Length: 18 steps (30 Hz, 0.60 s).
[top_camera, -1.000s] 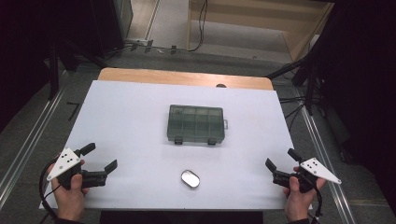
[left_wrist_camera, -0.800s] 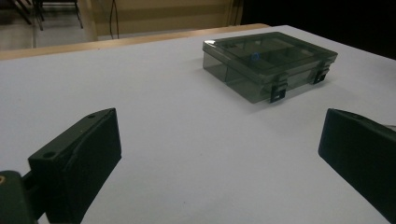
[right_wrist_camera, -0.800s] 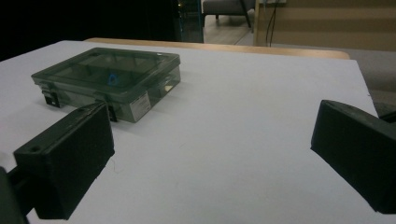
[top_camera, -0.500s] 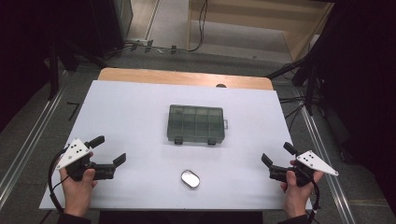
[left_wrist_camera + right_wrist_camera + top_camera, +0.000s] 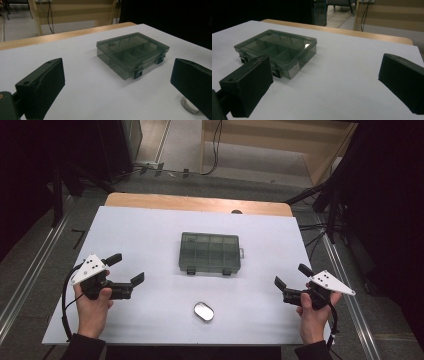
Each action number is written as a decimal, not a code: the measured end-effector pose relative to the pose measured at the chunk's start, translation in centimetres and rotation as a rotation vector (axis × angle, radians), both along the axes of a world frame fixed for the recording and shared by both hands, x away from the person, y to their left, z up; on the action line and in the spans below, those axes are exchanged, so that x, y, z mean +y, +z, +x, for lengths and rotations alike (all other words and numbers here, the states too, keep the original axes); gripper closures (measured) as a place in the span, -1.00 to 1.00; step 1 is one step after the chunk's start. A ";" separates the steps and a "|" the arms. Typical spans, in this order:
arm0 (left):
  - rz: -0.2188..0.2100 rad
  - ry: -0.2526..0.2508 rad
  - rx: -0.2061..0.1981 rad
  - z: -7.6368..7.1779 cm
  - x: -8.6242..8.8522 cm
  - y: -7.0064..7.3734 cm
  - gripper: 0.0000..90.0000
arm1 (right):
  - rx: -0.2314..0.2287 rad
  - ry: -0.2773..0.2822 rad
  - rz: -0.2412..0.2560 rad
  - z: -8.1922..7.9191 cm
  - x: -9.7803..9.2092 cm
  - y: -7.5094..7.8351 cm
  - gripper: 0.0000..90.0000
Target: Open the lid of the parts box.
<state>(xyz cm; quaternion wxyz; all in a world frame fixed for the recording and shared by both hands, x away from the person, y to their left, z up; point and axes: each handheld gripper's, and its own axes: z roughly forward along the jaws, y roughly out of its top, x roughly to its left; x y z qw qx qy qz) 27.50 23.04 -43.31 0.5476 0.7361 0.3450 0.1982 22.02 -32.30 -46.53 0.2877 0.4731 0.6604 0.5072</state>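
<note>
We note a smoky translucent plastic compartment box point(image 5: 210, 252) lying flat and closed at the middle of the white surface point(image 5: 150, 225), its two dark latches facing the person, likely so the clasps can be reached from this side. Nearer the person, a small oval metal tin point(image 5: 203, 311) sits alone, well apart from the box. Our left claw point(image 5: 127, 272) hovers at the near left, jaws spread wide and holding nothing; in the left gripper view the box point(image 5: 132, 53) lies between the two jaws farther off, and the tin point(image 5: 188, 106) peeks out beside the right-hand jaw. Our right claw point(image 5: 289, 280) hangs at the near right, likewise wide open and empty, aimed inward toward the box point(image 5: 275, 51). We judge both claws are held low and angled toward the centre to flank the box for a two-sided approach to it.
</note>
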 end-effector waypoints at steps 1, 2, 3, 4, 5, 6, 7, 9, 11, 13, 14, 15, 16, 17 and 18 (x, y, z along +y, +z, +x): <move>0.003 -0.007 0.000 0.1 -0.2 0.1 -1.00 | -0.002 0.001 -0.001 0.2 0.1 0.1 -1.00; 0.001 -0.016 0.005 0.3 -0.4 0.2 -1.00 | -0.004 0.005 0.001 0.3 0.2 0.2 -1.00; -0.004 -0.023 0.007 0.4 -0.6 0.2 -1.00 | -0.003 0.011 0.005 0.5 0.3 0.4 -1.00; -0.002 -0.027 0.008 0.5 -0.7 0.3 -1.00 | -0.005 0.014 0.002 0.7 0.4 0.5 -1.00; -0.003 -0.030 0.009 0.7 -0.9 0.3 -1.00 | -0.006 0.018 0.001 0.8 0.5 0.6 -1.00; -0.010 -0.034 0.009 0.8 -1.1 0.3 -1.00 | -0.004 0.020 0.004 1.0 0.7 0.7 -1.00; -0.012 -0.036 0.012 0.9 -1.3 0.3 -1.00 | -0.004 0.025 0.005 1.1 0.8 0.8 -1.00; -0.012 -0.038 0.012 1.2 -1.7 0.3 -1.00 | -0.006 0.033 0.002 1.4 1.2 1.1 -1.00; -0.013 -0.043 0.015 1.4 -2.1 0.2 -1.00 | -0.010 0.045 -0.006 1.7 1.5 1.3 -1.00; -0.018 -0.050 0.016 1.7 -2.5 0.2 -1.00 | -0.011 0.051 -0.014 2.0 1.9 1.5 -1.00; -0.017 -0.054 0.020 1.8 -2.7 0.2 -1.00 | -0.009 0.058 -0.015 2.2 2.0 1.6 -1.00; -0.018 -0.056 0.019 2.0 -2.9 0.2 -1.00 | -0.012 0.065 -0.012 2.3 2.1 1.7 -1.00; -0.017 -0.058 0.022 2.1 -3.1 0.2 -1.00 | -0.010 0.074 -0.005 2.4 2.2 1.8 -1.00; -0.021 -0.059 0.021 2.2 -3.3 0.2 -1.00 | -0.009 0.081 0.001 2.6 2.3 1.9 -1.00; -0.025 -0.061 0.023 2.4 -3.5 0.2 -1.00 | -0.007 0.087 0.005 2.7 2.3 2.0 -1.00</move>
